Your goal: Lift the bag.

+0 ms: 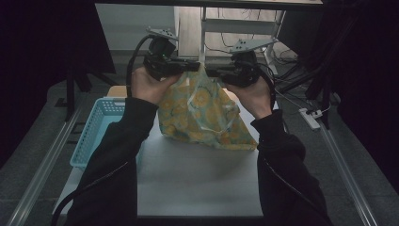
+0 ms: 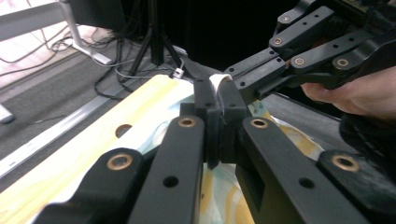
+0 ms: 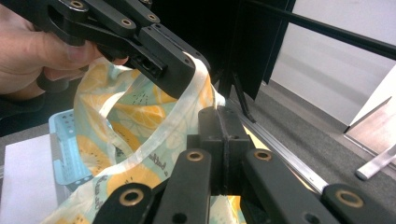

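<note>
A plastic bag printed with yellow citrus slices on pale green hangs above the white table, its bottom resting near the table's far part. My left gripper is shut on the bag's top edge from the left. From the right, my right gripper is shut on the same top edge, tip to tip with the left one. In the left gripper view my jaws pinch a white strip of the bag. The right gripper pinches the bag's rim, with the other gripper just above it.
A light blue perforated basket stands at the table's left side. Metal rails run along both sides of the table. A power strip and cables lie on the floor at the right. Black stands and a frame rise behind the table.
</note>
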Tool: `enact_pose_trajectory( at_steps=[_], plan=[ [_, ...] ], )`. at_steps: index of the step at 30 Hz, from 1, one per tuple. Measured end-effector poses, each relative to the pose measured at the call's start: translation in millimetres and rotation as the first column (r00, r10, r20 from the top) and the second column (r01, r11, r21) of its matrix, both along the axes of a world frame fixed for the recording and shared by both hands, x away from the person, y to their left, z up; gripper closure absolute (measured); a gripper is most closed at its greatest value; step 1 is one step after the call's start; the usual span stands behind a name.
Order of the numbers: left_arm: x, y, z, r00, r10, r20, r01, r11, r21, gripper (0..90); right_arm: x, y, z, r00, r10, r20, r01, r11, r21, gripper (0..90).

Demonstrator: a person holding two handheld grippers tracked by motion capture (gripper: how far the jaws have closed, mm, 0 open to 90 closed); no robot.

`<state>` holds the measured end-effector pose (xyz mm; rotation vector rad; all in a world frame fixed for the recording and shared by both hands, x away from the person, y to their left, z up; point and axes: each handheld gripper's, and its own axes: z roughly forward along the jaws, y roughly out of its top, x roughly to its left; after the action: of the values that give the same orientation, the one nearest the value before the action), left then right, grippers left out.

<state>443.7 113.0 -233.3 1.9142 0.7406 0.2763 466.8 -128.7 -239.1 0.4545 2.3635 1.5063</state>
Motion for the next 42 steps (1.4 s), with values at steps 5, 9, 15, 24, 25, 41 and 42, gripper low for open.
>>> enact_pose_trajectory(
  at_steps=[5,9,15,24,25,41,42],
  plan=[
    [3.4,-3.8,-9.1,1.0000,0.004,0.005,-0.004,0.9997,0.024,88.3,5.2,-0.5,-9.6,0.9998,-0.020,-0.008,0.020,1.000,-0.013,90.0],
    [8.0,-3.7,-18.0,0.9998,0.014,-0.014,-0.013,0.9997,0.021,87.6,9.8,-1.5,-18.5,0.9990,-0.036,-0.029,0.035,0.999,-0.019,89.8],
    [12.2,-3.8,-25.3,0.9996,0.017,-0.022,-0.016,0.9995,0.027,85.7,13.4,0.5,-25.7,0.9985,-0.036,-0.041,0.035,0.999,-0.026,89.2],
    [14.8,0.0,-35.8,0.9990,0.036,-0.024,-0.036,0.9990,0.028,69.7,15.7,1.4,-32.3,0.9974,-0.048,-0.054,0.047,0.999,-0.015,78.4],
    [15.0,1.0,-37.1,0.9990,0.038,-0.023,-0.037,0.9989,0.028,67.4,16.2,1.1,-33.5,0.9972,-0.051,-0.056,0.050,0.999,-0.017,76.9],
    [9.9,21.0,-66.5,0.9989,0.047,-0.007,-0.046,0.9981,0.041,26.5,14.0,-11.5,-60.8,0.9925,-0.079,-0.093,0.078,0.997,-0.018,48.0],
    [8.9,21.1,-69.1,0.9989,0.046,-0.003,-0.046,0.9977,0.051,25.3,13.3,-11.6,-62.2,0.9924,-0.080,-0.094,0.078,0.997,-0.017,45.7]
  ],
)
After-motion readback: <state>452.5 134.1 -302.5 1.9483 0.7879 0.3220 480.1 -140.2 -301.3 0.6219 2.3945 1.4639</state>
